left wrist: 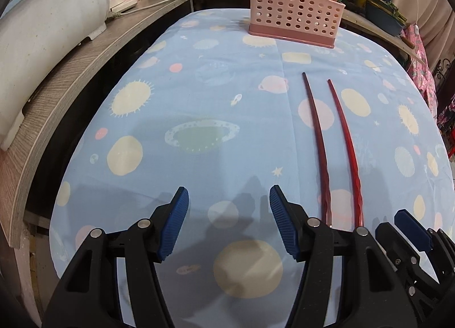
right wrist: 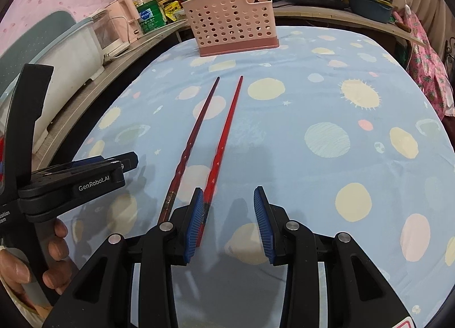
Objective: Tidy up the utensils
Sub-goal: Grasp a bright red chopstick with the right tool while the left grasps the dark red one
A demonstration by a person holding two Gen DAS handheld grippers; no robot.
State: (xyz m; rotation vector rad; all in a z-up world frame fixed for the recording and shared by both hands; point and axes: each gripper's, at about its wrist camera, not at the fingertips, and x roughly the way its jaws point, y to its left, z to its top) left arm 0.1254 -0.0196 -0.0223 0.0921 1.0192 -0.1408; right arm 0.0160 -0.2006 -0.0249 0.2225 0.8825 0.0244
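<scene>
Both claws spread, nothing held; two red chopsticks lie side by side on the worktop.
Right claw (right wrist: 229, 220) straddles only the brighter chopstick (right wrist: 224, 134); closing could roll it into the darker chopstick (right wrist: 193, 134), far from the pink utensil holder (right wrist: 233, 26). Left claw (left wrist: 229, 222) hovers beside.

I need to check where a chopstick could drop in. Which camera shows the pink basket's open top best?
The right wrist view: the pink basket shows its stepped rim and some interior. The left wrist view shows the basket mostly as its perforated front wall, hardly any opening.
</scene>
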